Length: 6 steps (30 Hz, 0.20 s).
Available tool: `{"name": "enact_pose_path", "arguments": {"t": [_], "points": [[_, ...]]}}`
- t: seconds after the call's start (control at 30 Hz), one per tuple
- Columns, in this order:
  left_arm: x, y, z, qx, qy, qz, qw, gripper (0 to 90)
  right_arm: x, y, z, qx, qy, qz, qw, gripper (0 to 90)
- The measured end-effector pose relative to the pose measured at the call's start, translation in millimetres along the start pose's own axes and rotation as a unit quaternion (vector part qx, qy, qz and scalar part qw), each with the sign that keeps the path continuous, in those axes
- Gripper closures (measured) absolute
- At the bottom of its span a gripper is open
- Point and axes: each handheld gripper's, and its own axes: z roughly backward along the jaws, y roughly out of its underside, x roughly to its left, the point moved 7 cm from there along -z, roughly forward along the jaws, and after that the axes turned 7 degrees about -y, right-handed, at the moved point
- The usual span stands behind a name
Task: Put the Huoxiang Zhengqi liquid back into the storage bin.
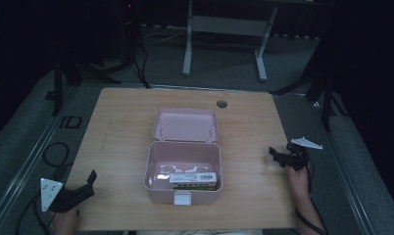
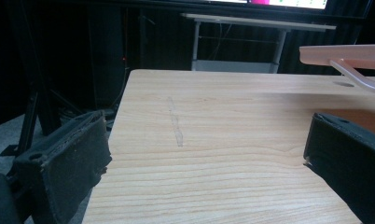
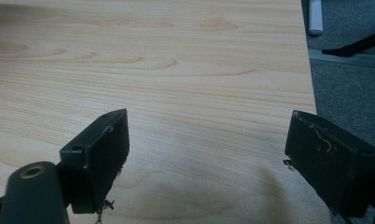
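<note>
the pink box (image 1: 184, 171) sits open at the middle of the table's (image 1: 121, 122) near edge, a small carton (image 1: 193, 179) inside. the left gripper (image 1: 87, 183) rests at the near left corner and the right gripper (image 1: 278, 155) by the right edge, both with jaws spread and empty.

A wooden table (image 1: 121, 122) stands on grey floor (image 1: 224, 68), a white desk frame (image 1: 224, 24) behind.

Probably a lab: dark curtains (image 1: 366, 58), cables (image 1: 136, 58)

Pink box (image 1: 183, 169) mid-table, lid open; carton (image 1: 193, 179) flat inside.
</note>
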Motion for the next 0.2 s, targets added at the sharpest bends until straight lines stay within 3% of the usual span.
{"name": "enact_pose_path", "arguments": {"t": [0.2], "points": [[0.0,0.0,0.0,0.0,0.0,0.0,1.0,0.4,0.1,-0.6,0.7,-0.003,-0.01,-0.006,0.9999,13.6]]}}
